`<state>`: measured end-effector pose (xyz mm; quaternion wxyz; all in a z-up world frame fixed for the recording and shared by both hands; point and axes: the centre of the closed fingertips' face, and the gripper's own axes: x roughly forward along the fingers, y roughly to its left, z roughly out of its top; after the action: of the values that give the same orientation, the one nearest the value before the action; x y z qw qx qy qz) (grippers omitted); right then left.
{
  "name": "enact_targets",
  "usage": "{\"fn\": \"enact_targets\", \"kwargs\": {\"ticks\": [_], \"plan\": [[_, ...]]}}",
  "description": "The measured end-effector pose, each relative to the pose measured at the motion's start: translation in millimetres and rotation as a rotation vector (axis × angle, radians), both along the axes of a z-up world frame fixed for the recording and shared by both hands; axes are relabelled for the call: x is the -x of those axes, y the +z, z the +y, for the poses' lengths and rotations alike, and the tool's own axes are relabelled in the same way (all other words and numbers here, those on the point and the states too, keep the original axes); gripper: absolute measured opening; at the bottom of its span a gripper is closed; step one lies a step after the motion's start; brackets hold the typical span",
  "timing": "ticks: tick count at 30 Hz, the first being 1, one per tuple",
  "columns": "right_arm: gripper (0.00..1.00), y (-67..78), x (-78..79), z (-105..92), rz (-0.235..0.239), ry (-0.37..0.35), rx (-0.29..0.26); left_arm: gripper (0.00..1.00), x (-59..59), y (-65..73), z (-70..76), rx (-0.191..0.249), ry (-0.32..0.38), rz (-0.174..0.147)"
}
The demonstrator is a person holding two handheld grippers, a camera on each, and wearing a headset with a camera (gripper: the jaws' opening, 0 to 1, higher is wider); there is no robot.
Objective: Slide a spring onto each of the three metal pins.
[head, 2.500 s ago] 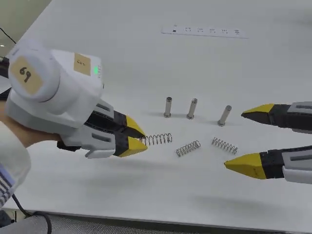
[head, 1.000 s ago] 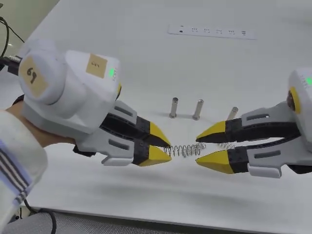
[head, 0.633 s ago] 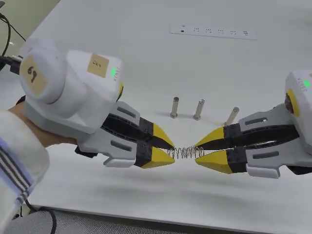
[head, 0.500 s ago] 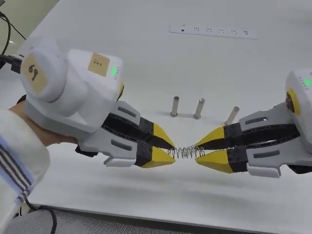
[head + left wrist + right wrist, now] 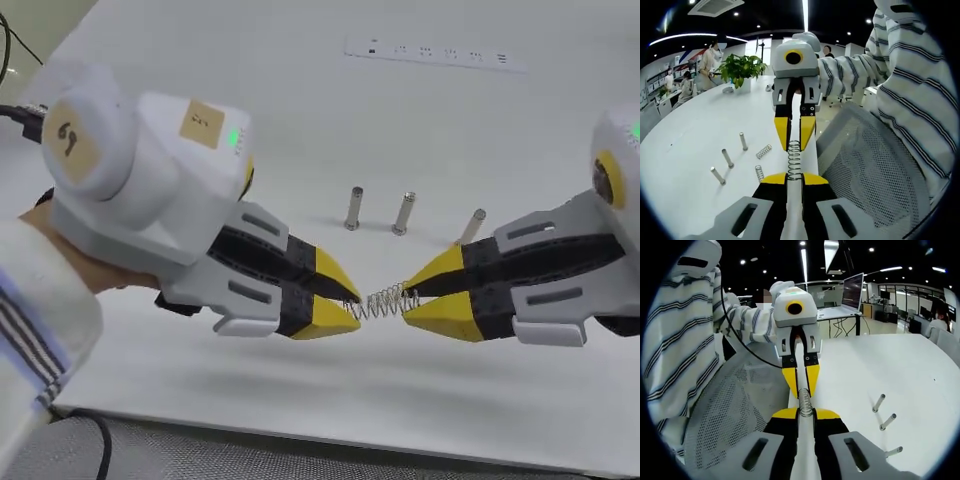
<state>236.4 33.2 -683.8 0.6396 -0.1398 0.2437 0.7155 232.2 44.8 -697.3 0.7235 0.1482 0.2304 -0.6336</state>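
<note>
Thin coiled wire spring [image 5: 381, 300] held between left gripper [image 5: 351, 308] and right gripper [image 5: 409, 300], each clamped on one end; smooth cylindrical pins [image 5: 404, 213] beyond.

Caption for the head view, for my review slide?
Left gripper and right gripper pinch one spring by its two ends, in front of three bare standing pins.

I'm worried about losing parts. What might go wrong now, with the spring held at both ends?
The spring is pinched only at its tips by the left gripper and right gripper; it could bow and pop free. Once one lets go, its free end may droop and miss the pins.
</note>
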Motion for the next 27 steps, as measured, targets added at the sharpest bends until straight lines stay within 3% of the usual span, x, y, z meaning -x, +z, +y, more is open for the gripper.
{"fn": "enact_targets", "kwargs": {"ticks": [6, 10, 15, 19, 22, 27], "plan": [[0.08, 1.7, -0.6, -5.0, -0.019, 0.009, 0.044, 0.03, -1.3, 1.6, -5.1, 0.034, 0.012, 0.006], [0.08, 9.8, -0.7, -4.5, -0.002, -0.004, 0.037, 0.03, -1.1, 2.2, -8.7, 0.052, 0.014, 0.014], [0.08, 16.0, 0.0, -3.9, -0.041, 0.012, 0.065, 0.03, -4.1, 4.3, -13.7, 0.081, 0.013, 0.003], [0.08, 23.6, -0.1, -3.2, -0.051, 0.012, 0.082, 0.03, -6.4, 8.2, -18.3, 0.145, 0.019, -0.008], [0.08, 22.9, 0.7, -3.9, -0.052, 0.018, 0.13, 0.03, -6.2, 7.7, -21.3, 0.159, 0.02, -0.01], [0.08, 27.0, 7.3, -0.4, -0.063, 0.049, 0.161, 0.03, -4.7, 6.9, -29.3, 0.181, 0.005, -0.017]]}}
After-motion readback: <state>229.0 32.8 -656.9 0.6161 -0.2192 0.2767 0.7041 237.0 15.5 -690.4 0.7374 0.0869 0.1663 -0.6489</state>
